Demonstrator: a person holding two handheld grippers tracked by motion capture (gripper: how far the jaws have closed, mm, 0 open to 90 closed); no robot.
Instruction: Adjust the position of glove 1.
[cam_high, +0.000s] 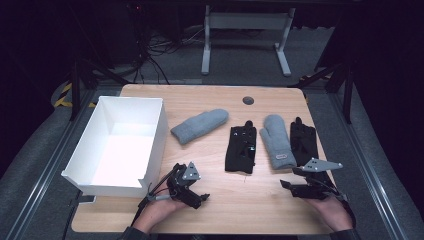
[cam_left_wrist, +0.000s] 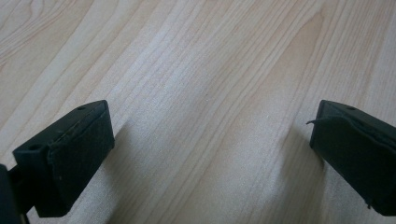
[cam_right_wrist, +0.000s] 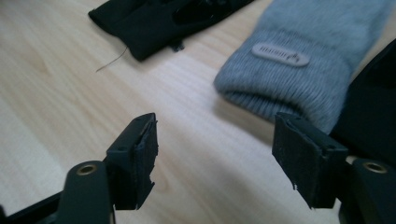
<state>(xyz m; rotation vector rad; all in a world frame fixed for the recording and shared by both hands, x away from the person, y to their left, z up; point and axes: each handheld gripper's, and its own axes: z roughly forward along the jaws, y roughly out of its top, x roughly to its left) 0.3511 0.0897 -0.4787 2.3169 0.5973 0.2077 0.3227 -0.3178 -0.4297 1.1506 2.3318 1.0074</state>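
L gripper (cam_left_wrist: 210, 154), R gripper (cam_right_wrist: 215, 158) jaws apart; white box (cam_high: 120, 145) beside L; grey mitten (cam_right_wrist: 299, 65) near R.

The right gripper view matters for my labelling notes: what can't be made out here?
- Grey knitted mitten: its fingertip end is cut off by the top edge.
- Oval label on its cuff: lettering too blurred to read.
- Black glove: mostly cut off by the top edge.
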